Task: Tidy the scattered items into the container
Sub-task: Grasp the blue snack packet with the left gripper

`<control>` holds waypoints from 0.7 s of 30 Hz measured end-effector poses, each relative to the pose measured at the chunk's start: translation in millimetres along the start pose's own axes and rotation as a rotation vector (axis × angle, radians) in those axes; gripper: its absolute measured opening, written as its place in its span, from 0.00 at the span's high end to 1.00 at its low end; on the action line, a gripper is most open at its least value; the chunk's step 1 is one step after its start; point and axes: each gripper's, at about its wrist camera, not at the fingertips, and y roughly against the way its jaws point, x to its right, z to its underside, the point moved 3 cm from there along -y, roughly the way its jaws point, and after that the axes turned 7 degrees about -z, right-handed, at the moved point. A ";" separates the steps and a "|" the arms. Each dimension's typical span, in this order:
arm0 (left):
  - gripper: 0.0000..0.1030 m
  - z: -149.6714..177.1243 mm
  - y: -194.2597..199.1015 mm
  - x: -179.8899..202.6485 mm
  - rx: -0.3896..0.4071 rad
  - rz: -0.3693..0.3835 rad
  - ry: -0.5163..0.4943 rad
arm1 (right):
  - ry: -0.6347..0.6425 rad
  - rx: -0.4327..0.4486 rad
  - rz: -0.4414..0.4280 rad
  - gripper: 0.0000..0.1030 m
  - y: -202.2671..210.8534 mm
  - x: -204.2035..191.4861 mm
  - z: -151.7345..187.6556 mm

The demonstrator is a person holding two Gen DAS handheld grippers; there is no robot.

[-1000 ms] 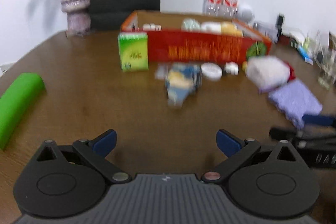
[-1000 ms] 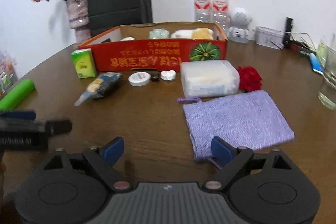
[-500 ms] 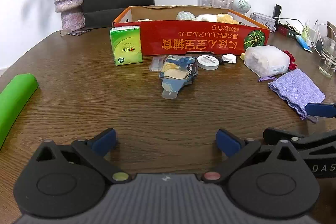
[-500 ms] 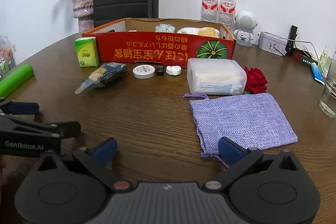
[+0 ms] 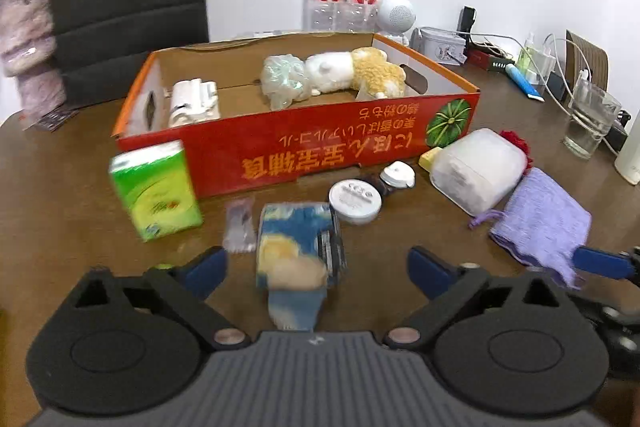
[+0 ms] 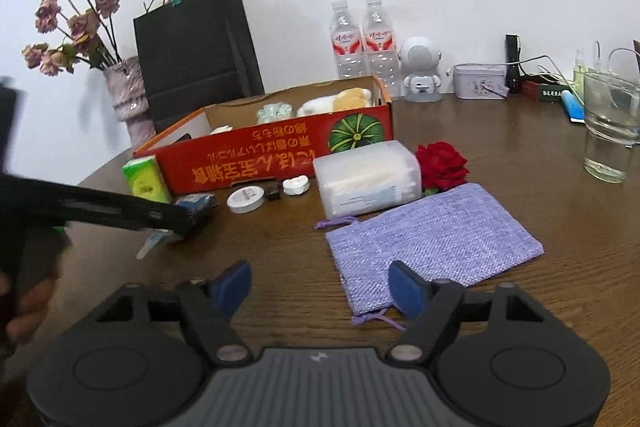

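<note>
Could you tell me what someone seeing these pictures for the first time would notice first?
The red cardboard box with a pumpkin picture stands mid-table, already holding a plush toy. Loose items lie before it: a green tissue pack, a blue snack packet between the closing left gripper fingers, not yet pinched, and a purple pouch under the closing right gripper.

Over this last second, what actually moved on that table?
The left gripper pushed in toward the blue snack packet, now between its closing jaws, not yet gripped. The right gripper, also closing, hangs over the purple pouch. Every item and the red box stayed put.
</note>
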 end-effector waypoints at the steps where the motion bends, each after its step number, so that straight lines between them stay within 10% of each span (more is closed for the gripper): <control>1: 0.35 1.5 -4.8 -0.5 -0.007 -0.002 0.002 | 0.001 0.000 -0.003 0.28 0.0 -0.5 -0.4; 3: 0.67 7.0 -7.2 -3.6 -0.028 -0.013 0.002 | 0.005 -0.010 -0.019 0.31 -0.8 -1.4 -1.9; 6: 0.78 17.3 11.3 -11.7 0.006 -0.032 0.013 | 0.032 -0.027 -0.054 0.43 -2.6 -8.5 -14.5; 14: 0.81 59.4 86.2 -81.8 0.133 -0.155 0.326 | 0.214 -0.118 -0.221 0.46 -72.8 -78.6 -69.8; 21: 0.81 61.8 84.8 -95.6 0.167 -0.241 0.328 | 0.206 -0.277 -0.185 0.68 -184.0 -133.0 -65.4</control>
